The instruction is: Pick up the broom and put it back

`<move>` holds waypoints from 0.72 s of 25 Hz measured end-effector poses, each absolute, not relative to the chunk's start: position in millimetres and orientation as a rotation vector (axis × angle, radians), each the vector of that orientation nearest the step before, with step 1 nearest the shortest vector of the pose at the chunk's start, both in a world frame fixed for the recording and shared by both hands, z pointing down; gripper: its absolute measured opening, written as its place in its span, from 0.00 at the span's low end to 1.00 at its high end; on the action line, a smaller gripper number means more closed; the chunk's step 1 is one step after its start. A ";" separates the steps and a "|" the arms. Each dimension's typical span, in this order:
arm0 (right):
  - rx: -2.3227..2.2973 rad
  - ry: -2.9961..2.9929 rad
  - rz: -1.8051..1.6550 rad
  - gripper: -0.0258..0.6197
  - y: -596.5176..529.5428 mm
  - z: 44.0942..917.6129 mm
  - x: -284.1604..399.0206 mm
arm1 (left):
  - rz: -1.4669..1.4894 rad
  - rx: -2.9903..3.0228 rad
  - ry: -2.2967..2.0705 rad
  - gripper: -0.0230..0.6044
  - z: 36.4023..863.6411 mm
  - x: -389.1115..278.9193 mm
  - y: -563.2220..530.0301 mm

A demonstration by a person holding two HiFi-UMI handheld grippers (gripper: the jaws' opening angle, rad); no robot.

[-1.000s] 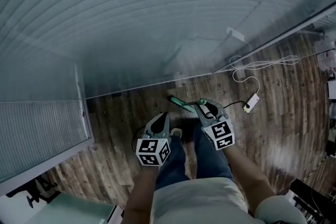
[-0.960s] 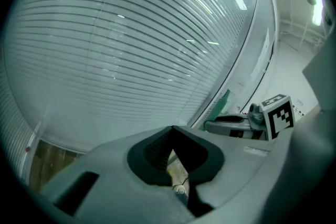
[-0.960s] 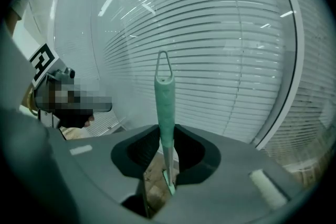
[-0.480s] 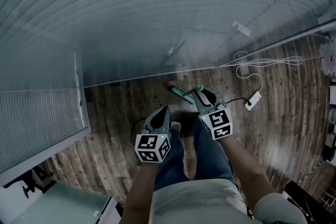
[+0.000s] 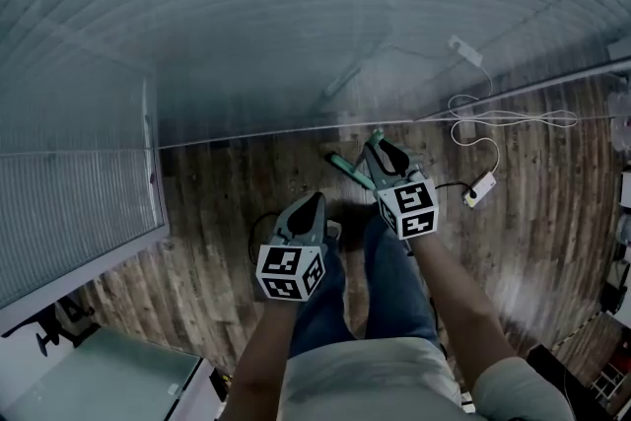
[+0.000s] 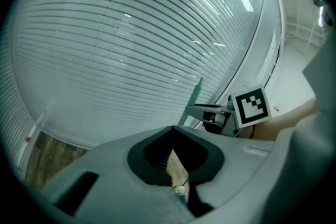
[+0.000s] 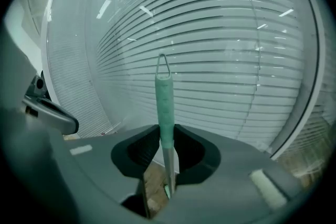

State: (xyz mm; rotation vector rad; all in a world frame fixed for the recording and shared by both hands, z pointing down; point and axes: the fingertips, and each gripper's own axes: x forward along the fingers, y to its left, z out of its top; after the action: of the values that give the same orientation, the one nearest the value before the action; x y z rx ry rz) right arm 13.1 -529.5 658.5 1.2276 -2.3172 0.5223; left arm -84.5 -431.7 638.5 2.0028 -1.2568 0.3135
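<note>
1. Farthest back from the blind-covered glass wall [image 5: 296,35], at the bottom of the head view, we see the person's legs in jeans [image 5: 330,301] standing on the wooden floor [image 5: 212,242].
2. Closer to the wall, in front of the left knee, the left gripper [image 5: 310,204] points toward the wall and down at the floor. In the left gripper view its jaws sit pressed together with nothing between them.
3. Nearer the wall again, to the right of the left gripper, the right gripper [image 5: 377,151] is held a little further forward. Its jaws are clamped on the broom [image 7: 167,102], gripping the thin metal shaft just below the teal grip.
4. In the right gripper view the broom handle rises straight up from between the pads. Its teal grip and the wire hanging loop [image 7: 163,63] at its tip stand out against the wall's slats. In the head view a green part of the broom shows just left of the right gripper, short of the foot of the wall. We cannot make out the bristles.
5. Along the foot of the wall, right of the right gripper, a white cable [image 5: 513,118] lies in loops on the floor. A small white adapter [image 5: 482,184] lies near it.
6. The wall itself fills the upper half of the head view, its horizontal slats running across behind the glass.
</note>
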 end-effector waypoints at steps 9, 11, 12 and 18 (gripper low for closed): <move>1.248 -2.316 0.535 0.19 -546.5 668.6 8.9 | 0.296 1.988 -1.275 0.04 642.1 -89.6 -434.3; 1.252 -2.317 0.533 0.19 -550.1 669.9 7.9 | 0.298 1.988 -1.273 0.04 642.9 -90.3 -433.4; 1.254 -2.317 0.532 0.19 -552.1 670.6 7.0 | 0.297 1.987 -1.272 0.04 643.5 -91.2 -433.0; 1.257 -2.314 0.529 0.19 -563.9 675.0 2.3 | 0.294 1.978 -1.272 0.04 647.4 -96.9 -430.9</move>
State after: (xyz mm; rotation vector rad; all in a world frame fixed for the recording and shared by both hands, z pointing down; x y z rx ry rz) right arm 2.3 -563.9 675.0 1.2566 -2.3137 0.5291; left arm -96.9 -430.9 647.4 1.9780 -1.2724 0.2937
